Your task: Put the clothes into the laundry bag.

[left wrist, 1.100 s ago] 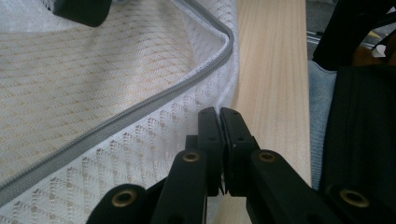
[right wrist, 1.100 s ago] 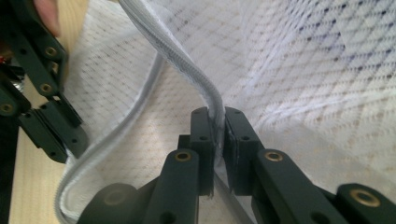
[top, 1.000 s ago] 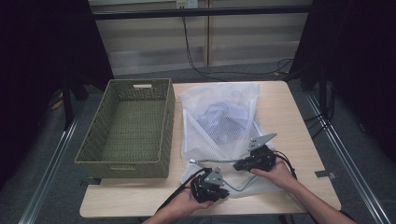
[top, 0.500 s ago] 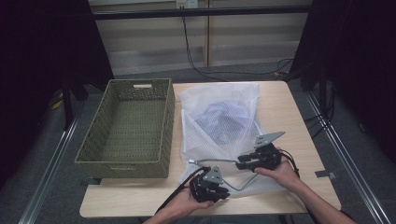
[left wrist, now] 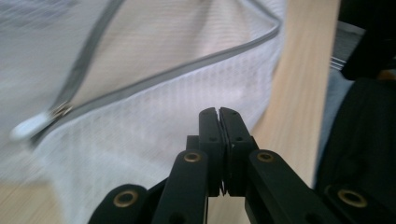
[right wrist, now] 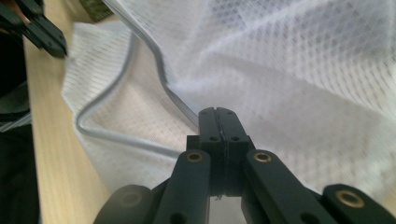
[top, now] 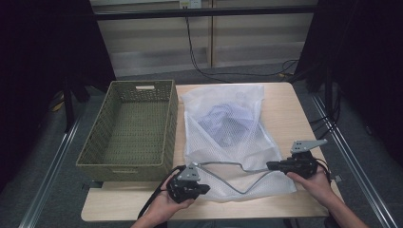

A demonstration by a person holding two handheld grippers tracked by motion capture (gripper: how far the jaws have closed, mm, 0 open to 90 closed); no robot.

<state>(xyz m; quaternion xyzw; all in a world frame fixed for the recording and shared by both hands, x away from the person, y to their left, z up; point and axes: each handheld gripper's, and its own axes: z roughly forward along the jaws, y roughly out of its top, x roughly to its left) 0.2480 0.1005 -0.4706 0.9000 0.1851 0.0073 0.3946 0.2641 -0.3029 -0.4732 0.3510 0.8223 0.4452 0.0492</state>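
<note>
A white mesh laundry bag (top: 223, 142) lies on the wooden table (top: 285, 109) with a bluish garment (top: 228, 124) inside. Its grey zipper (top: 223, 166) stands unzipped along the near edge. My left gripper (top: 206, 188) is at the bag's near left corner. Its jaws have just been closing and are shut on the mesh (left wrist: 140, 140), with the tips (left wrist: 218, 112) together. The white zipper pull (left wrist: 28, 128) lies to their left. My right gripper (top: 270, 165) is at the bag's right edge. Its jaws have just been closing too and are shut (right wrist: 219, 112) on the mesh, where the zipper (right wrist: 180, 100) meets them.
An empty olive woven basket (top: 130, 128) stands on the table's left half, right beside the bag. The table's near edge (top: 214, 213) runs just under both hands. Cables trail from both grippers. Dark floor and metal rails flank the table.
Both hands moved apart, the left gripper leftward and the right gripper rightward. The zipper mouth is stretched wider between them and the bag's near edge has spread out.
</note>
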